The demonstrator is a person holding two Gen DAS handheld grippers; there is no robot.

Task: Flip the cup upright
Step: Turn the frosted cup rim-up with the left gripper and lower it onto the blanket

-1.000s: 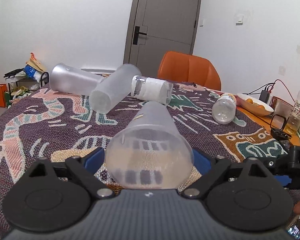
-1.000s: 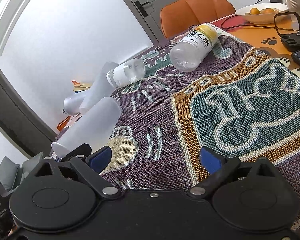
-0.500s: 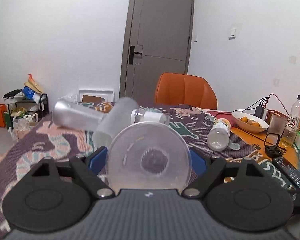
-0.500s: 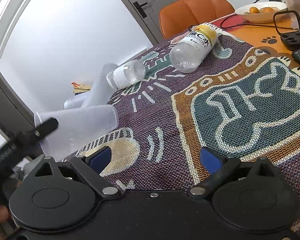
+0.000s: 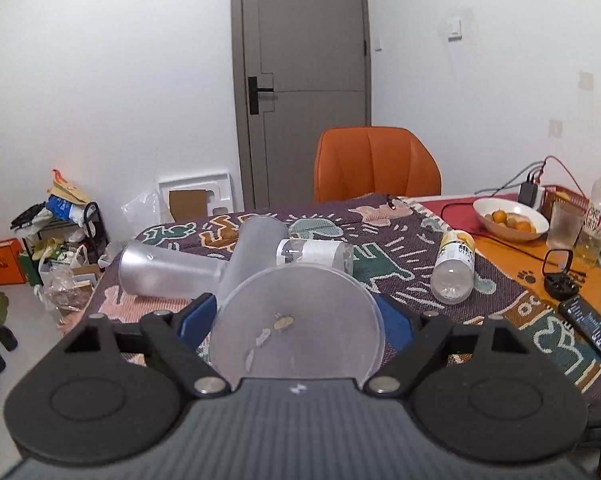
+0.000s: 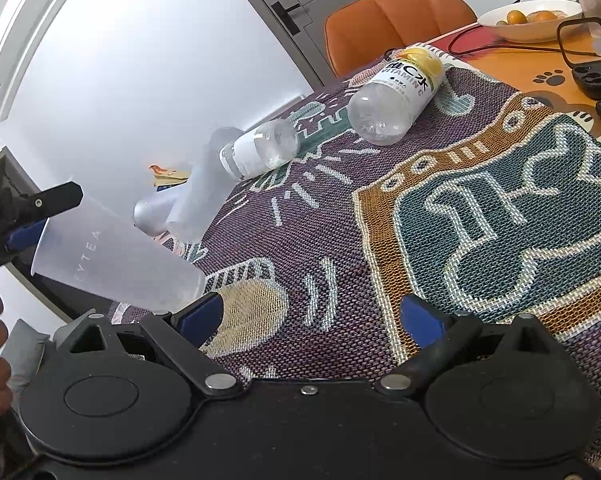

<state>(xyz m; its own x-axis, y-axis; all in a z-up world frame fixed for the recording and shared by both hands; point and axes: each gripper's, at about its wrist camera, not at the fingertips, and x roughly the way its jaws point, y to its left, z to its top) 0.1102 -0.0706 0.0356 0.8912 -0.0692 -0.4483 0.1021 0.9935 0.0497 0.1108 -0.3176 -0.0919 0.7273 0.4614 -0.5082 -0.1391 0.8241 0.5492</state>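
Observation:
My left gripper (image 5: 296, 316) is shut on a frosted clear plastic cup (image 5: 296, 328); I look into its open mouth. In the right wrist view the same cup (image 6: 116, 260) hangs tilted at the left, rim held high by the left gripper's fingers (image 6: 56, 198), base pointing down toward the patterned table cover (image 6: 480, 220). My right gripper (image 6: 312, 316) is open and empty, low over the cover, just right of the cup's base.
Two more frosted cups (image 5: 168, 272) (image 5: 248, 256) lie on their sides on the cover, with two bottles (image 5: 316, 254) (image 5: 452, 268). An orange chair (image 5: 376, 164) stands behind. A fruit bowl (image 5: 508, 220), glass, phone (image 5: 592, 332) and cables sit right.
My left gripper has lifted the cup off the cover and tilted its rim up, base down. My right gripper has stayed in place.

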